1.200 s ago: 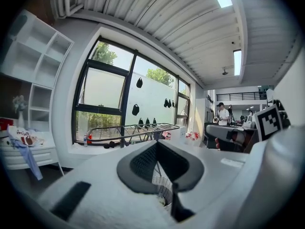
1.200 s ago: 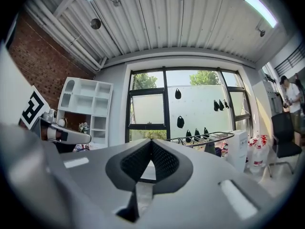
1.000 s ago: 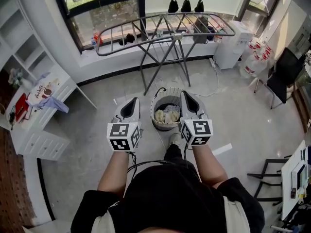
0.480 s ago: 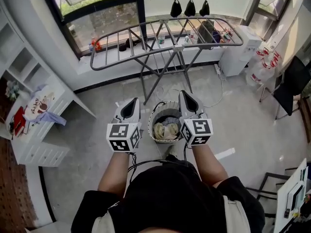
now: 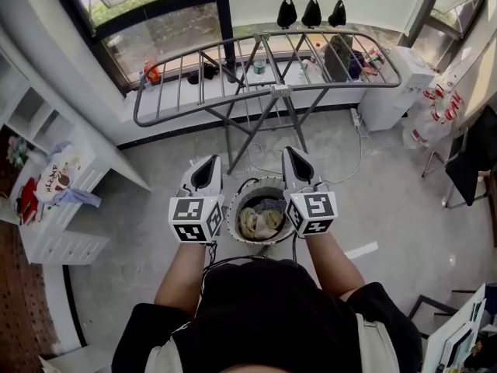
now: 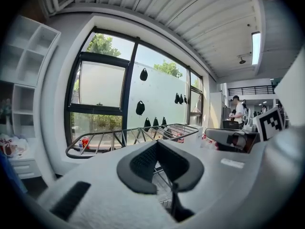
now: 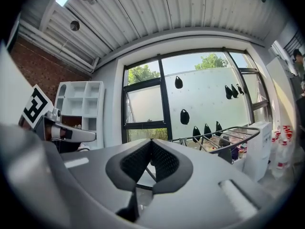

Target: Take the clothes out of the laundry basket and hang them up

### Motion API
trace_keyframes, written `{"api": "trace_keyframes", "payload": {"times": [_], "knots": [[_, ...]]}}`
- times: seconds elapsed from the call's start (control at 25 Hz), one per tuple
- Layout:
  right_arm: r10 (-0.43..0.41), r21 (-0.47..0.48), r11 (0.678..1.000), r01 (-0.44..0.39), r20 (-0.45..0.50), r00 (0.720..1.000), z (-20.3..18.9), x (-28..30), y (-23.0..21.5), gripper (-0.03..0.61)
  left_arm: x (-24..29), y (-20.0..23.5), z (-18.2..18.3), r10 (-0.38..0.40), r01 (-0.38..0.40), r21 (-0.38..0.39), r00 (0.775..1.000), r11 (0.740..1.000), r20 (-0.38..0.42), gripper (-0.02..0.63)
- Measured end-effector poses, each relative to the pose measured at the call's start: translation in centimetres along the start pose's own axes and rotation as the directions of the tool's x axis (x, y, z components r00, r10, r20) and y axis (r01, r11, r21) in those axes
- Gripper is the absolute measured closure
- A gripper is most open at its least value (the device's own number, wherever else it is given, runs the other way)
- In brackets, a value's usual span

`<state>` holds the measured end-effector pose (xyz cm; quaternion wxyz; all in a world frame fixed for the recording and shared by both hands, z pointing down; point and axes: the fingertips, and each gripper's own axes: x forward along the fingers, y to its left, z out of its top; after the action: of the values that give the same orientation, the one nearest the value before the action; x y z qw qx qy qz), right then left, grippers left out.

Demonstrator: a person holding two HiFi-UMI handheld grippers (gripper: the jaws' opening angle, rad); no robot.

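- Head view: the grey floor (image 5: 116, 278) gives the widest open room, to the left of the person (image 5: 264, 317) and out to the right as far as a chair (image 5: 474, 165). A cable (image 5: 348, 158) loops over it near the rack's legs.
- The window (image 5: 163, 33) wall closes the far side, and black shapes (image 5: 311, 12) hang on the glass.
- The rack (image 5: 264, 53) stands unfolded before the window, its legs coming down just beyond the basket.
- White shelves (image 5: 54, 208) edge the left side. A white cabinet (image 5: 392, 92) stands at the far right, beside the rack's end.
- The basket (image 5: 235, 208) sits on the floor at the person's feet, between the two grippers and below them, touching neither.
- The clothes (image 5: 260, 222) lie bundled inside it, pale and grey.
- The left gripper (image 5: 207, 165) is held above the floor just left of the basket. It points toward the rack, jaws pressed together with nothing between them.
- The right gripper (image 5: 296, 158) is held just right of the basket, also pointing at the rack. Its jaws are closed and empty too.
- The marker cubes (image 5: 190, 218) bear black-and-white square patterns, no words.
- Red print on a pale cloth (image 5: 58, 179) on the shelves is too small to read, as are the red labels on the bottles (image 5: 446, 103) at the right.
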<state>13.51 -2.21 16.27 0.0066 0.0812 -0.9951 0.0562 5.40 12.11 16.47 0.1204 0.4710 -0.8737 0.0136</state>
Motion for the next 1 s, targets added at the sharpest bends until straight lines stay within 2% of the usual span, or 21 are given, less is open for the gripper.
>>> {"api": "trace_keyframes", "payload": {"times": [0.24,0.44,0.6,0.76,0.92,1.0], "knots": [[0.013,0.012,1.0,-0.013,-0.027,1.0,-1.1,3.4,-1.6,0.566,3.9,0.7,-0.6,-0.008,0.008,-0.004,0.999,1.0,-0.037,0.604],[-0.024,0.01,1.0,0.025,-0.031,0.999,-1.6,5.9,-1.9,0.566,6.4,2.6,-0.6,-0.049,0.049,0.004,0.998,0.999,-0.042,0.604],[-0.11,0.0,0.994,0.11,-0.028,0.994,-2.1,8.0,-1.8,0.566,8.8,5.0,-0.6,-0.132,0.133,0.018,0.99,0.991,-0.043,0.604],[-0.204,-0.019,0.979,0.204,-0.032,0.978,-2.6,10.8,-1.4,0.566,11.7,8.1,-0.7,-0.232,0.235,0.04,0.971,0.971,-0.059,0.604],[-0.245,-0.029,0.969,0.244,-0.056,0.968,-3.4,12.7,-1.2,0.565,14.3,10.2,-0.3,-0.294,0.297,0.059,0.954,0.953,-0.063,0.604],[-0.244,-0.008,0.97,0.244,-0.069,0.967,-4.0,13.2,-1.5,0.564,15.5,10.0,-0.7,-0.342,0.346,0.074,0.937,0.935,-0.07,0.614]]}}
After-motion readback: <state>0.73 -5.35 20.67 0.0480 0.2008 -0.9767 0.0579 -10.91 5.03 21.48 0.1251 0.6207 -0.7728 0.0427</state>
